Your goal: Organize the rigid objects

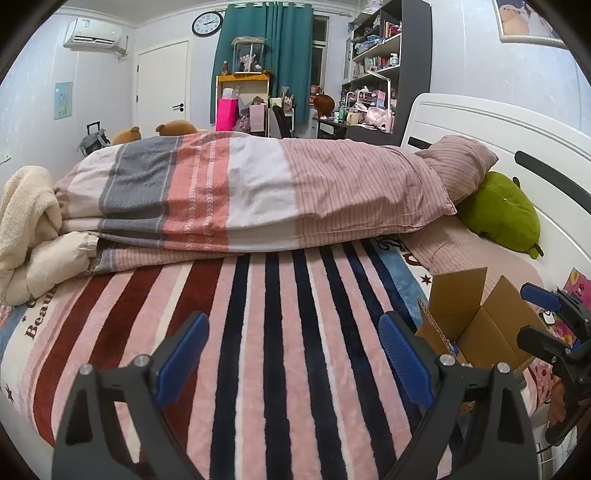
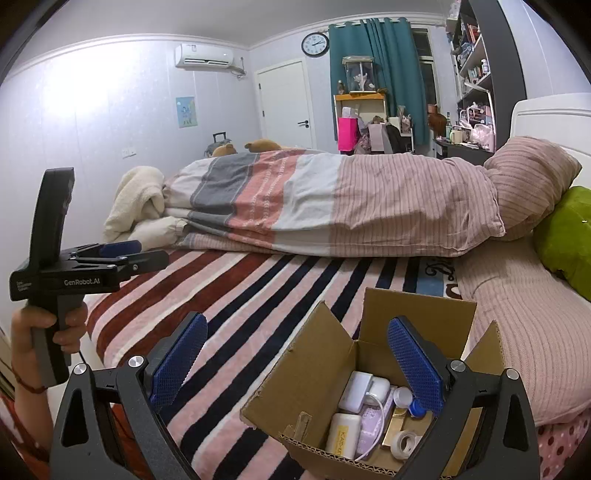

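Right wrist view: open cardboard box [image 2: 314,373] with white bottle [image 2: 342,431], tape roll [image 2: 405,443].

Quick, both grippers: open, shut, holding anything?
Left gripper: open, holding nothing, over the striped blanket.
Right gripper: open, holding nothing, above the cardboard box.

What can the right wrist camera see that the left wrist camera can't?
Only the right wrist view shows inside the box: a white bottle, a tape roll and a hand holding the left tool. Only the left wrist view shows the right tool and a picture on the wall. Both show the striped blanket, quilt, green plush and clock.
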